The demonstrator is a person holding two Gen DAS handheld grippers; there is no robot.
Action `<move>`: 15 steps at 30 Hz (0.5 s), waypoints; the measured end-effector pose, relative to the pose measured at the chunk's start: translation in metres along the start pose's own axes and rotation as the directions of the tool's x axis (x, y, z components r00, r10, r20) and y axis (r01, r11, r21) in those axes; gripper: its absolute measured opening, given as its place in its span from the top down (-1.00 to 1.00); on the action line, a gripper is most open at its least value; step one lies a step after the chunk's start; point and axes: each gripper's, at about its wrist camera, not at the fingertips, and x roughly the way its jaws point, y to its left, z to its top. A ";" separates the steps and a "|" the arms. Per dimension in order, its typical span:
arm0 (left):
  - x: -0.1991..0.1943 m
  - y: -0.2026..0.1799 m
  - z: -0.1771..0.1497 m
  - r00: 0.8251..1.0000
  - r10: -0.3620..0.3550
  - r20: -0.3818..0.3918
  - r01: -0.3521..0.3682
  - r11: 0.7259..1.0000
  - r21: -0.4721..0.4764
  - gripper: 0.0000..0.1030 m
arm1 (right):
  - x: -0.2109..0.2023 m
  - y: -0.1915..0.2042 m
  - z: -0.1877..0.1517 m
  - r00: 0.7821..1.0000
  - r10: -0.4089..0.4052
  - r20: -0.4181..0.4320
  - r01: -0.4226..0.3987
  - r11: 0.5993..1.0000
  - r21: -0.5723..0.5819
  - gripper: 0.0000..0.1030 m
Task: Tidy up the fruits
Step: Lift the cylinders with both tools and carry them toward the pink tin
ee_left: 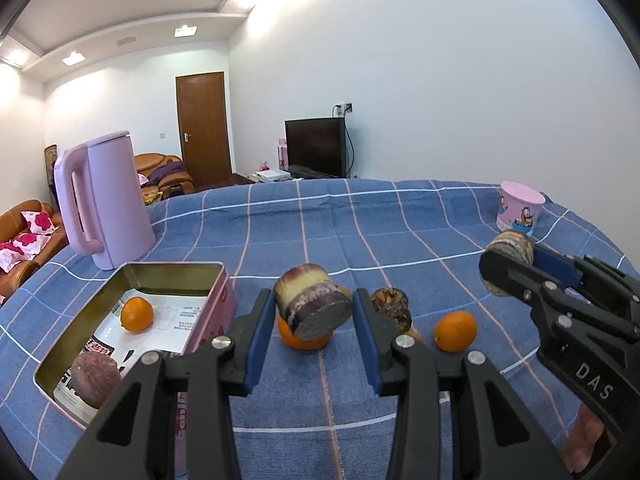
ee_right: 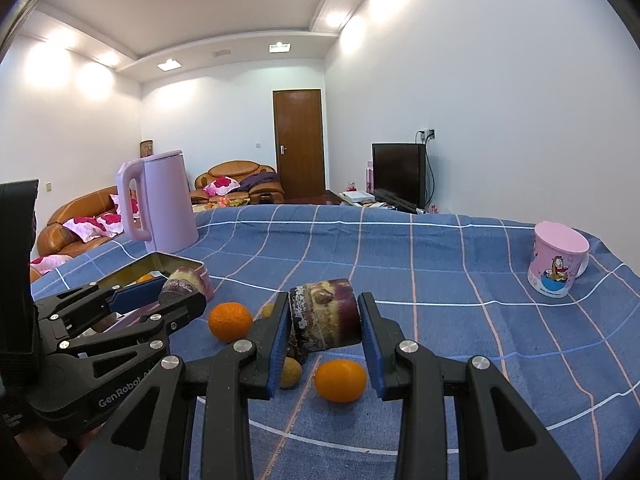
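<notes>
Because the tin box (ee_left: 132, 320) at the near left already holds an orange (ee_left: 137, 314) and one purple cane piece (ee_left: 95, 377), it reads as the place where the fruit is being gathered, and both grippers carry loads for it. The left gripper (ee_left: 314, 316) pinches a short sugarcane section (ee_left: 312, 306) between its blue pads, the cut end facing the camera, lifted above a loose orange (ee_left: 302, 340) on the blue checked tablecloth (ee_left: 400, 232). The right gripper (ee_right: 324, 332) likewise clamps a second sugarcane section (ee_right: 324, 316), held off the cloth, further right. Each piece is gripped across its round sides, which probably keeps it from rolling out.

Both tools point forward and slightly downward, side by side over the near part of the table, the left one just right of the box wall. Still on the cloth are another orange (ee_left: 456, 330), a dark cane stub (ee_left: 391, 308) and a small yellowish fruit (ee_right: 290, 374). A pink kettle (ee_left: 104, 204) stands beyond the box at the far left and a pink cartoon cup (ee_right: 558, 264) at the far right, both well clear.
</notes>
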 end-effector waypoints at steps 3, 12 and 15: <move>-0.002 0.000 0.000 1.000 0.004 0.010 -0.004 1.000 0.001 0.19 | -0.002 0.001 0.000 1.000 0.000 0.008 0.000 1.000 -0.002 0.32; -0.011 -0.002 -0.001 0.998 0.024 0.058 -0.024 1.000 0.006 0.19 | -0.006 0.000 0.000 1.000 -0.002 0.029 0.002 1.000 -0.003 0.32; -0.014 -0.003 0.000 0.997 0.029 0.074 -0.030 0.999 0.013 0.19 | -0.007 0.001 0.001 0.999 -0.004 0.038 0.004 1.000 -0.005 0.32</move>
